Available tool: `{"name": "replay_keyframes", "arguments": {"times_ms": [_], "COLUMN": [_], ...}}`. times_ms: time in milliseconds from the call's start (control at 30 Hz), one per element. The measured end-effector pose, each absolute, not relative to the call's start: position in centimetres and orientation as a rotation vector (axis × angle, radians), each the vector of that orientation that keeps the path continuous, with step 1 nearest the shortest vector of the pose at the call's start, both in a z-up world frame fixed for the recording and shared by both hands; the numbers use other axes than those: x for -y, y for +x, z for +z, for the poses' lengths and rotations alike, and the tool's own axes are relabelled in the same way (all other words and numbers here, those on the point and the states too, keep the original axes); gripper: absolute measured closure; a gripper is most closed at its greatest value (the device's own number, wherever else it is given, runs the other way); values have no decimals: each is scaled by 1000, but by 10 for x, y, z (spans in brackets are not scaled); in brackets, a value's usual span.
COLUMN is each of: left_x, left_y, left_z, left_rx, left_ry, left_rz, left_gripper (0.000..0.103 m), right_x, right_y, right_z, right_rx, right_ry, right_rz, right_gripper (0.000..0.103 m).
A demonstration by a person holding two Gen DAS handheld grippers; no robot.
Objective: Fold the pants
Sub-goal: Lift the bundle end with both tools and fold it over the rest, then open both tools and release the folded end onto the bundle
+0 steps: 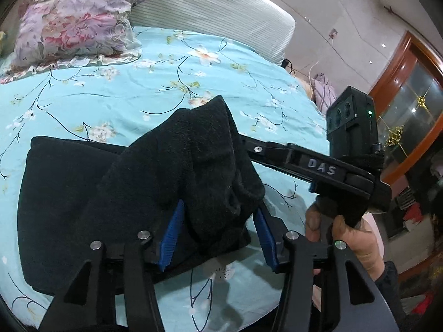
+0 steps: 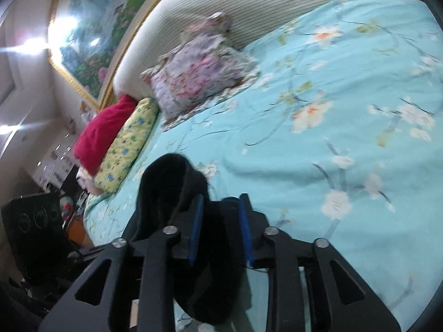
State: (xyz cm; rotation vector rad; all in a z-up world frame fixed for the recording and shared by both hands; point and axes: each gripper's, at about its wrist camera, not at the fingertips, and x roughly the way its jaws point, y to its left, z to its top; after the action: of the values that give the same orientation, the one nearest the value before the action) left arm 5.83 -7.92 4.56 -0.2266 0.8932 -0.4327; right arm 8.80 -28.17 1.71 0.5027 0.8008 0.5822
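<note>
**Black pants half-folded on the bed, both grippers loose around the cloth**

On the bed (image 1: pixel 171 72), over a turquoise sheet printed with branches and white blossoms, black pants (image 1: pixel 83 193) lie as a dark, fuzzy block. One end of the cloth is raised into a hump above the flat part.

From the left wrist, the left gripper (image 1: pixel 218 235) has its blue pads spread, with that raised cloth between them; the right pad stands clear of the fabric, so nothing is pinched. Just beyond the hump, the right gripper (image 1: pixel 249 145) reaches in from the right, its tip hidden behind the cloth. A hand (image 1: pixel 346 235) wraps its handle.

From the right wrist, blurred, the right gripper (image 2: pixel 221 227) also shows its pads parted, with black cloth bunched between and rising past the left pad. Whether either pad presses the fabric is hard to tell; a gap seems to show beside the right one.

A floral pillow (image 1: pixel 74 25) leans against the ribbed pale headboard (image 1: pixel 221 8). A red cushion (image 2: pixel 102 132) and a yellow one (image 2: pixel 127 144) lie at the bed's edge, below a framed landscape (image 2: pixel 91 41).
</note>
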Motion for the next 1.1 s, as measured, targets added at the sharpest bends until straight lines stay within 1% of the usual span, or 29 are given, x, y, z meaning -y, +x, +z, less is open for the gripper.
{"name": "replay_keyframes", "arguments": {"times_ms": [33, 67, 300, 367, 400, 433, 500, 800, 1067, 1100], "left_x": [80, 80, 72, 69, 69, 66, 62, 29, -9, -14], "left_y": [57, 56, 49, 44, 41, 38, 36, 28, 18, 18], "left_z": [45, 45, 47, 50, 51, 54, 57, 69, 71, 70], "left_rx": [-891, -890, -888, -883, -879, -870, -860, -814, -794, -795], "left_ry": [-218, -215, -259, -263, -264, -267, -274, -333, -387, -391], "left_rz": [-435, -436, -465, -468, -467, -466, -462, -418, -344, -333], "left_gripper": [50, 50, 49, 49, 48, 48, 46, 44, 42, 41], "right_x": [286, 289, 300, 298, 297, 296, 293, 274, 251, 248], "right_y": [84, 82, 62, 58, 57, 55, 52, 36, 25, 24], "right_z": [18, 18, 24, 28, 29, 33, 38, 63, 75, 75], "right_rx": [-795, -789, -771, -770, -767, -759, -748, -719, -715, -715], "right_ry": [511, 518, 529, 523, 522, 519, 517, 473, 412, 403], "right_rz": [566, 561, 503, 492, 490, 486, 479, 443, 418, 411], "right_gripper": [61, 59, 56, 49, 43, 39, 35, 28, 26, 24]}}
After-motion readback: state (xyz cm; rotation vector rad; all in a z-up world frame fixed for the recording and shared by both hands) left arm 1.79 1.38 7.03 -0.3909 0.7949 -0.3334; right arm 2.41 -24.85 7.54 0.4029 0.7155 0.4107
